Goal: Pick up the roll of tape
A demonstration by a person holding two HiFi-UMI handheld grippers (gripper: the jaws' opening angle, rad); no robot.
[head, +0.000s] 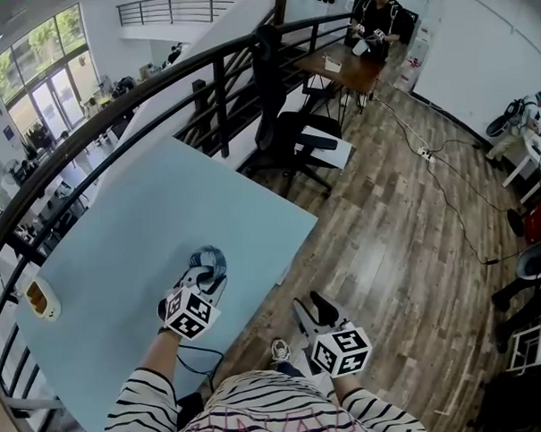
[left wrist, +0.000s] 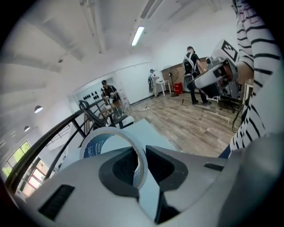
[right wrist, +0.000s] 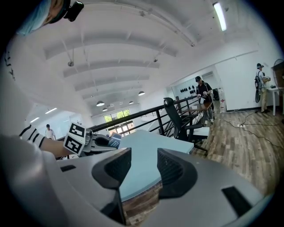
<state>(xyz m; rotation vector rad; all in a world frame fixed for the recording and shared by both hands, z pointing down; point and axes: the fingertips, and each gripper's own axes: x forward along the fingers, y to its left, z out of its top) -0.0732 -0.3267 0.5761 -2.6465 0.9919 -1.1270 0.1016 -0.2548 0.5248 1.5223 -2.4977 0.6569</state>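
The left gripper [left wrist: 140,167] is clamped on the rim of the roll of tape [left wrist: 92,148], which stands upright between its jaws, its lower part hidden behind them. The roll seems to hang clear of the blue table [head: 154,216]. The right gripper [right wrist: 141,170] has its jaws apart with nothing between them.

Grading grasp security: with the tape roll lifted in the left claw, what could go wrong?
The left claw pinches only the thin wall of the white roll of tape with a blue core, so it could swivel or slip out. Dropped on the light blue table, it might roll off onto the wooden floor.
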